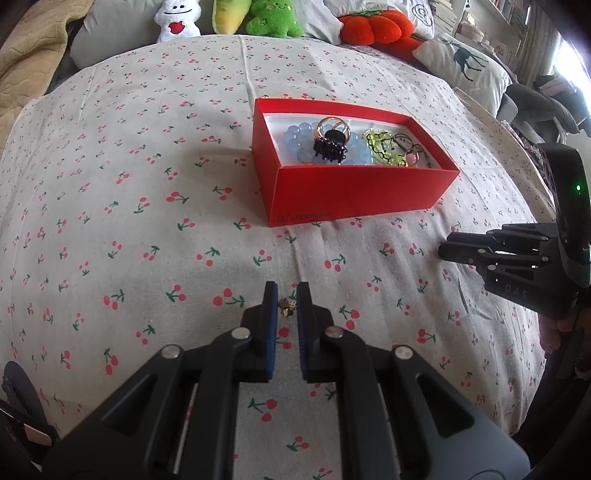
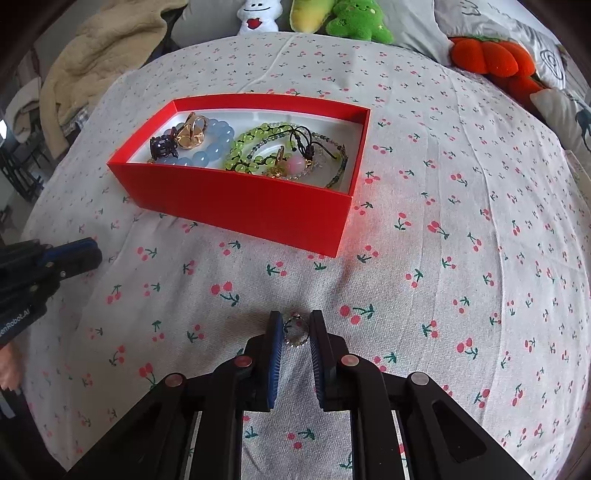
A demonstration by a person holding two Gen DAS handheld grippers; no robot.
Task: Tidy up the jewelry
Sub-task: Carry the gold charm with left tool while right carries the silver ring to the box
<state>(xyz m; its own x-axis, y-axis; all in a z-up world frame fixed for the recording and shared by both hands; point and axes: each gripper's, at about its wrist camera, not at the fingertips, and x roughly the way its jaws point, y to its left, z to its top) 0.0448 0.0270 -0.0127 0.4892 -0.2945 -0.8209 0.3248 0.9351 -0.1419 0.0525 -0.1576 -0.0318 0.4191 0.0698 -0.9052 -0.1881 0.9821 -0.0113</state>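
Observation:
A red box sits on the cherry-print bedspread and holds a blue bead bracelet, a green bead bracelet, gold rings and a dark claw clip. My left gripper is closed on a small gold earring, held between its pads, just above the cloth. My right gripper is closed on a small silver ring, which fills the gap between its pads. The right gripper also shows in the left wrist view, and the left one in the right wrist view.
Plush toys, an orange cushion and pillows line the far edge of the bed. A beige blanket lies at the far left. Bare bedspread surrounds the box.

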